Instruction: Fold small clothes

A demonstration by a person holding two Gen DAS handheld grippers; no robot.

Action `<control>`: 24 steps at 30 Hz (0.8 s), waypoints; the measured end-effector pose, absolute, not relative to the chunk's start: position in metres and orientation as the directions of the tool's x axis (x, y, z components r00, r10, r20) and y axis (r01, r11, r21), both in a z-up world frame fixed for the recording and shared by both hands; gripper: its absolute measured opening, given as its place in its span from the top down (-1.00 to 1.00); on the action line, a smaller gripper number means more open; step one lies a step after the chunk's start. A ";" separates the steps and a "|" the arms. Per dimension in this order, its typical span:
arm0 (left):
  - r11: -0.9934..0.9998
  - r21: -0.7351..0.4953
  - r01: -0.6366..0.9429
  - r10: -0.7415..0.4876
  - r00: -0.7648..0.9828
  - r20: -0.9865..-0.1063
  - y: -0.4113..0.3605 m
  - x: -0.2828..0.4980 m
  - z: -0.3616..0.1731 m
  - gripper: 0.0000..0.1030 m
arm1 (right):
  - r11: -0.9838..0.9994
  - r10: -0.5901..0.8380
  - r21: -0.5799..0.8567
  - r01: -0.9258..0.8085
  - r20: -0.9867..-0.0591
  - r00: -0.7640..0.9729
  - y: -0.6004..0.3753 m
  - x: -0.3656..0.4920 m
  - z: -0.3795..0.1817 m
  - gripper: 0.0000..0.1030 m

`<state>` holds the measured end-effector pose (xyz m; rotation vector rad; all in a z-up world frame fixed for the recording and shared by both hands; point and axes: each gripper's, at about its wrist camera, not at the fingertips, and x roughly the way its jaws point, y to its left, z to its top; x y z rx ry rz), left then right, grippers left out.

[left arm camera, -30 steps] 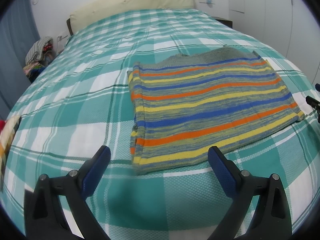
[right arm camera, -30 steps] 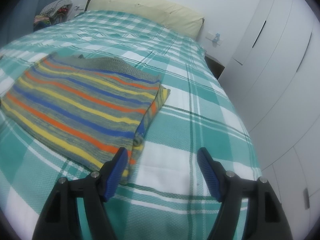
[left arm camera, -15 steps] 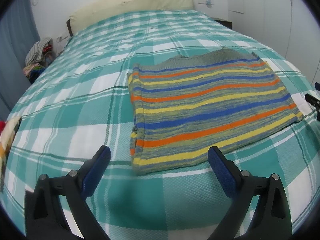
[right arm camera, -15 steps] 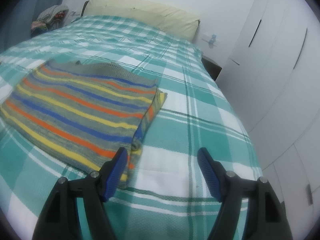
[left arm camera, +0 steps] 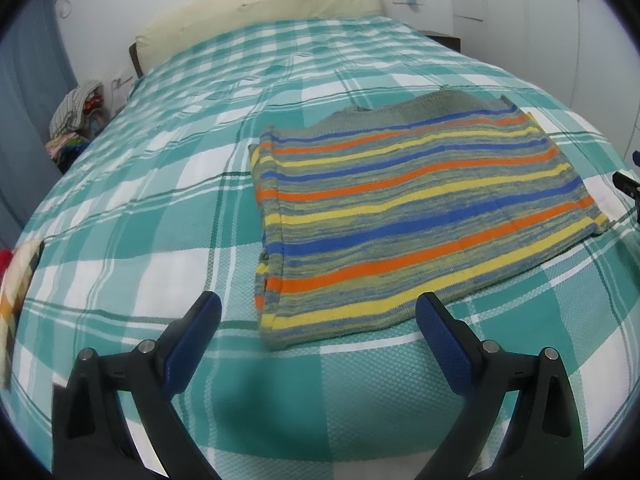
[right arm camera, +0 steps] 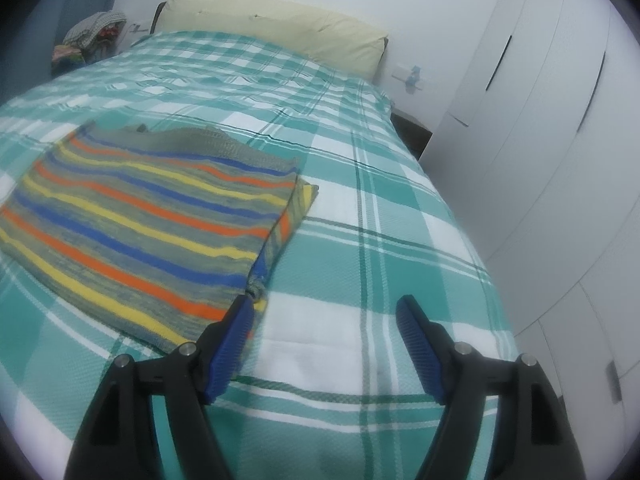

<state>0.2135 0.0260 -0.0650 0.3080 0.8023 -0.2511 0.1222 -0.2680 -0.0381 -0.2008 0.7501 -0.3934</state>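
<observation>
A knitted garment [left arm camera: 420, 208] with orange, yellow, blue and grey stripes lies folded flat on the bed. In the right wrist view the same garment [right arm camera: 144, 224] fills the left half. My left gripper [left arm camera: 318, 312] is open and hovers just short of the garment's near left corner, with nothing between its blue pads. My right gripper [right arm camera: 326, 316] is open too, beside the garment's near right corner; its left pad [right arm camera: 234, 338] overlaps the garment's edge in the picture. The tip of the right gripper [left arm camera: 628, 184] shows at the right edge of the left wrist view.
The bed [left arm camera: 160, 240] has a teal and white checked cover and a cream headboard cushion [right arm camera: 280, 28]. White wardrobe doors [right arm camera: 560, 128] stand close along the right. A pile of clothes [left arm camera: 76, 120] lies beside the bed's far left; another fabric [left arm camera: 16, 280] rests at its left edge.
The right wrist view has tipped up and rolled a little, showing more of the room. Both grippers stay open and the garment has not moved.
</observation>
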 end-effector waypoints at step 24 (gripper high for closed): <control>0.767 0.019 0.641 -0.380 0.478 -0.792 -0.088 0.181 -0.067 -0.91 | 0.990 0.064 0.131 0.048 -0.731 0.679 -0.343 0.179 -0.033 -0.54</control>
